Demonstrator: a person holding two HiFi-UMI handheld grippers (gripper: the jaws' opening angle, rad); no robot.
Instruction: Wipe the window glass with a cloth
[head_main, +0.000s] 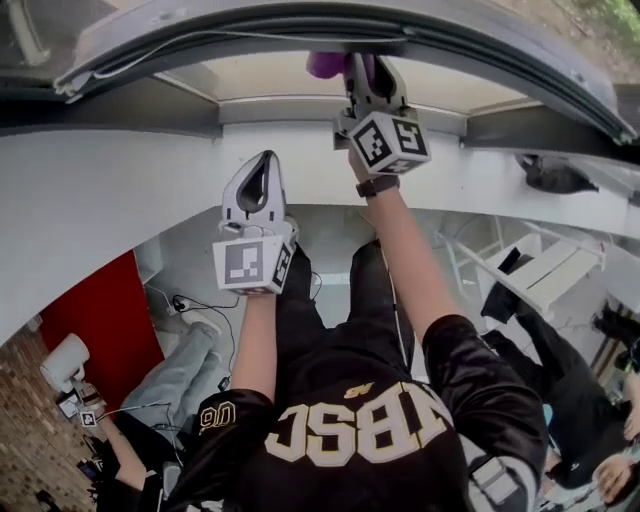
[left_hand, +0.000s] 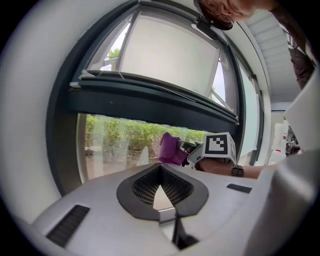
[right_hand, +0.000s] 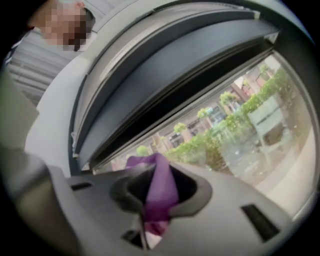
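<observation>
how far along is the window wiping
Done: the right gripper is shut on the purple cloth and held up at the window glass. In hand: the cloth sits at the pane. Left: no wiped patch shows, so probably most of it; the left gripper is shut, empty.

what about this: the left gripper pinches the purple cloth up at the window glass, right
No: the right gripper, not the left gripper, pinches the purple cloth up at the window glass. The right gripper view shows it.

"06" on black jersey sleeve (head_main: 217, 417)
</observation>
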